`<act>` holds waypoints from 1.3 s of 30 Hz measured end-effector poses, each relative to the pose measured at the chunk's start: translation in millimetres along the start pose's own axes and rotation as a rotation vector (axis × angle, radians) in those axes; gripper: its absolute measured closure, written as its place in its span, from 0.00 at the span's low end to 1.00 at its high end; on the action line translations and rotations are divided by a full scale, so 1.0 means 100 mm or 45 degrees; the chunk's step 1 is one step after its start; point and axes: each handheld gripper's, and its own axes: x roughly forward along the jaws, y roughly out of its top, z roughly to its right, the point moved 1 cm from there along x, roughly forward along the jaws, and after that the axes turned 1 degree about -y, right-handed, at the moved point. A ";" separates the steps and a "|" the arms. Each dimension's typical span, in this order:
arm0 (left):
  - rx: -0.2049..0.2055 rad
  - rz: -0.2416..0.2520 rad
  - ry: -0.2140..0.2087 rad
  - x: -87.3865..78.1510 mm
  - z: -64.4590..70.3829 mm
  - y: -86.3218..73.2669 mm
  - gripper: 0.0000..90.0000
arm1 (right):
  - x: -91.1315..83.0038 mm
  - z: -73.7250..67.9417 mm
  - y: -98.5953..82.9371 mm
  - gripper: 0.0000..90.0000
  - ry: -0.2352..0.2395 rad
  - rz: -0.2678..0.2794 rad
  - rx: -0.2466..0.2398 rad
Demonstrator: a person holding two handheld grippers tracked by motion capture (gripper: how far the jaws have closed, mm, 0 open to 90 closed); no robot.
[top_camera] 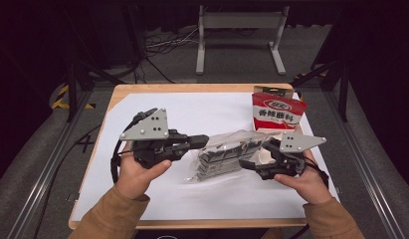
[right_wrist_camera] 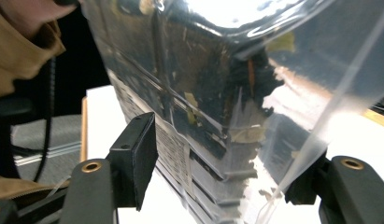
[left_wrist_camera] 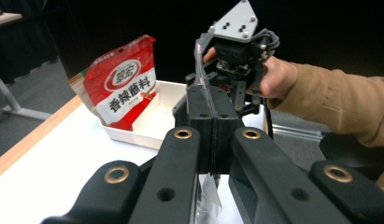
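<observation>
The left gripper (top_camera: 204, 141) pinches the clear bag (top_camera: 227, 155) tight, the right gripper (top_camera: 248, 164) gapes around it, and nothing is packed yet.

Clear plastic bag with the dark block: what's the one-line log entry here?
clear plastic bag holding dark block | left claw shut on edge | right claw open around other end | lifted above table

Between the right gripper's (right_wrist_camera: 213, 186) spread jaws, the clear bag (right_wrist_camera: 217, 93) ran past the top edge, its dark contents too glare-blurred to identify. Beyond the left gripper's (left_wrist_camera: 212, 121) closed jaws, the red pouch (left_wrist_camera: 122, 84) hid the white tray's (left_wrist_camera: 147, 133) far corner.
</observation>
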 end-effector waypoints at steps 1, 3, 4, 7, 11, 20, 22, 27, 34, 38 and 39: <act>-0.012 0.009 0.015 -0.02 -0.02 -0.01 1.00 | 0.00 -0.01 0.01 0.45 0.001 0.001 -0.008; -0.026 0.018 0.027 -0.02 -0.04 -0.02 1.00 | -0.01 -0.03 0.03 0.54 0.010 0.005 -0.017; -0.032 0.018 0.026 -0.01 -0.05 -0.03 1.00 | -0.02 -0.05 0.04 0.58 0.036 0.009 -0.021; -0.028 0.010 0.054 0.00 -0.06 -0.05 1.00 | -0.01 -0.12 0.08 0.71 0.097 0.008 -0.064; -0.065 0.039 0.062 -0.03 -0.10 -0.07 1.00 | -0.02 -0.16 0.13 0.79 0.133 0.027 -0.092; -0.114 0.046 0.071 -0.05 -0.19 -0.14 0.99 | -0.02 -0.21 0.17 0.84 0.184 0.018 -0.088; -0.122 0.048 0.079 -0.05 -0.20 -0.15 0.98 | -0.02 -0.20 0.17 0.84 0.183 0.016 -0.090; -0.119 0.060 0.127 -0.07 -0.23 -0.17 0.84 | -0.04 -0.19 0.19 0.84 0.193 0.024 -0.079; -0.128 0.079 0.179 -0.13 -0.25 -0.24 0.55 | -0.15 -0.12 0.23 0.84 0.183 0.038 -0.039; -0.120 0.064 0.197 -0.17 -0.26 -0.29 0.52 | -0.22 -0.05 0.27 0.84 0.173 0.025 -0.010; -0.115 0.057 0.202 -0.18 -0.26 -0.30 0.51 | -0.23 -0.04 0.28 0.84 0.174 0.026 -0.007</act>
